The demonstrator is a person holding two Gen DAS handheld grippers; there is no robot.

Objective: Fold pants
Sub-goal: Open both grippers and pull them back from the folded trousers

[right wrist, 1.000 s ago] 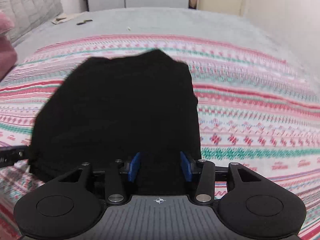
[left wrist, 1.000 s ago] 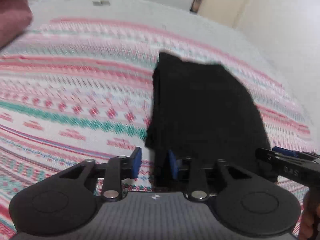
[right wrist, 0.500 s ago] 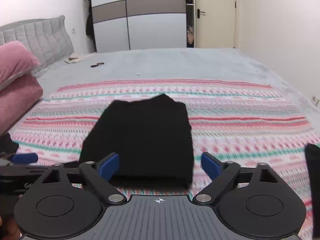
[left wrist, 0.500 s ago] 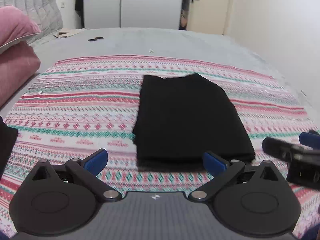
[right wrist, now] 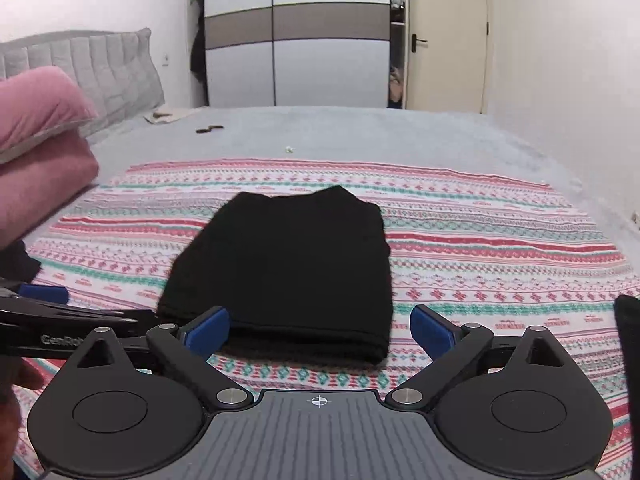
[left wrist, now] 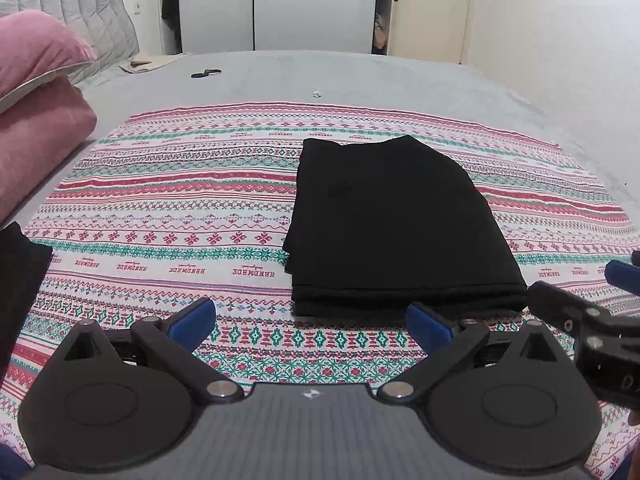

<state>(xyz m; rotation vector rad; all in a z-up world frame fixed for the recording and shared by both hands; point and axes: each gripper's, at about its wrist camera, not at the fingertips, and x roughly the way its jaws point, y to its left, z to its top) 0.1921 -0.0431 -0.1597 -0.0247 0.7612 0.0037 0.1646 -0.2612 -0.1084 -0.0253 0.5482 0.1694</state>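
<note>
Black pants lie folded, both grippers' jaws now apart and withdrawn.

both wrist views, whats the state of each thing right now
pants: folded into a compact stack, lying flat on the blanket, not held
left gripper: open, empty, short of the pants
right gripper: open, empty
patterned blanket: spread flat on the bed
pink pillows: stacked
wardrobe doors: closed

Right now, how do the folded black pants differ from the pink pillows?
The black pants lie flat, folded into a rectangle, on the patterned blanket; the pink pillows are plump, stacked, and sit at its left edge by the headboard. Both rest on the bed.
</note>
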